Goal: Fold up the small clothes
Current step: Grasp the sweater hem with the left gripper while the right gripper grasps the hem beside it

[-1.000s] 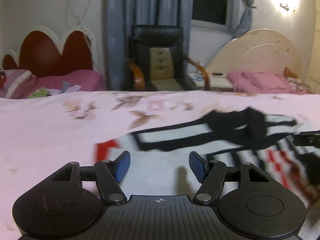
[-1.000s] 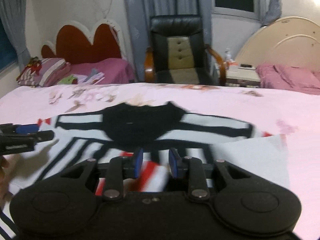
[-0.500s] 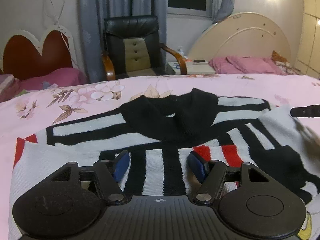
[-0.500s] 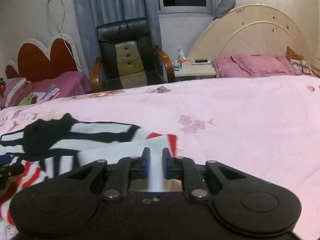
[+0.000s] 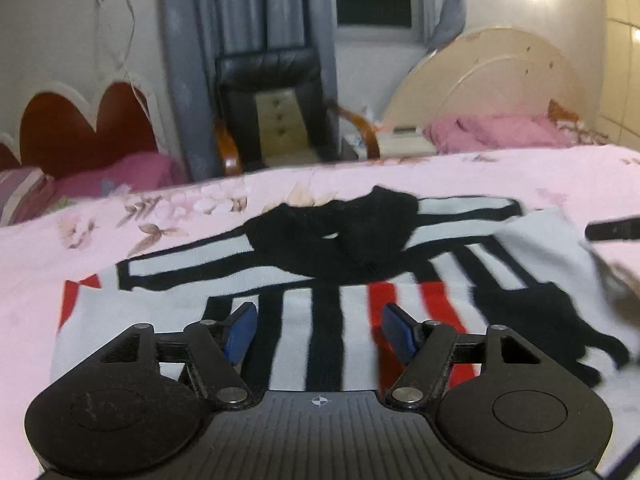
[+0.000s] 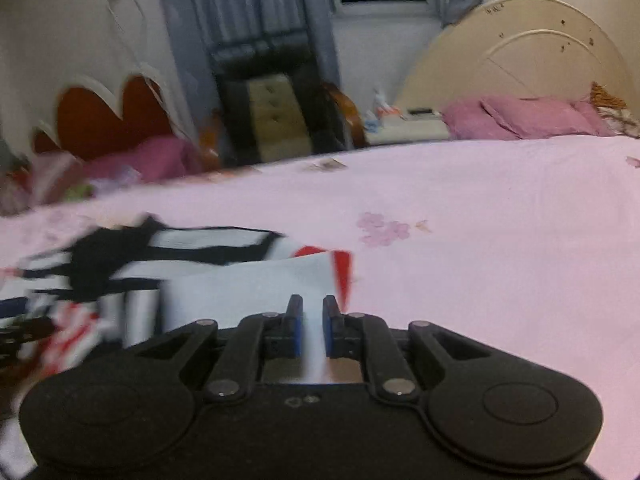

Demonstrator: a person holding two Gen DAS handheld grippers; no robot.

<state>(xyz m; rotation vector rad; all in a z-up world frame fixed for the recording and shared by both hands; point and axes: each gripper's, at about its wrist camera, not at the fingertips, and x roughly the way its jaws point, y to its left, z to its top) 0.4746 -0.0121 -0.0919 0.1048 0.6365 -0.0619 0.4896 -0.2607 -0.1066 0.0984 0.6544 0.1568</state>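
A small white sweater (image 5: pixel 328 280) with black and red stripes and a black collar lies spread on the pink bed sheet (image 5: pixel 60 264). My left gripper (image 5: pixel 320 326) is open and empty, low over the sweater's striped body. My right gripper (image 6: pixel 311 326) has its jaws close together with a white fold of the sweater (image 6: pixel 256 292) between the pads, at the garment's right edge. The right gripper's finger tip also shows at the right of the left wrist view (image 5: pixel 612 230).
The pink floral sheet (image 6: pixel 480 240) stretches to the right of the sweater. Beyond the bed stand a black armchair (image 5: pixel 276 108), a red heart-shaped headboard (image 5: pixel 84 128), a cream headboard with pink bedding (image 5: pixel 496 132) and grey curtains.
The left gripper has swung from the sweater's left edge to over its middle. The right gripper has narrowed onto the white fold and carried it toward the garment's right side.
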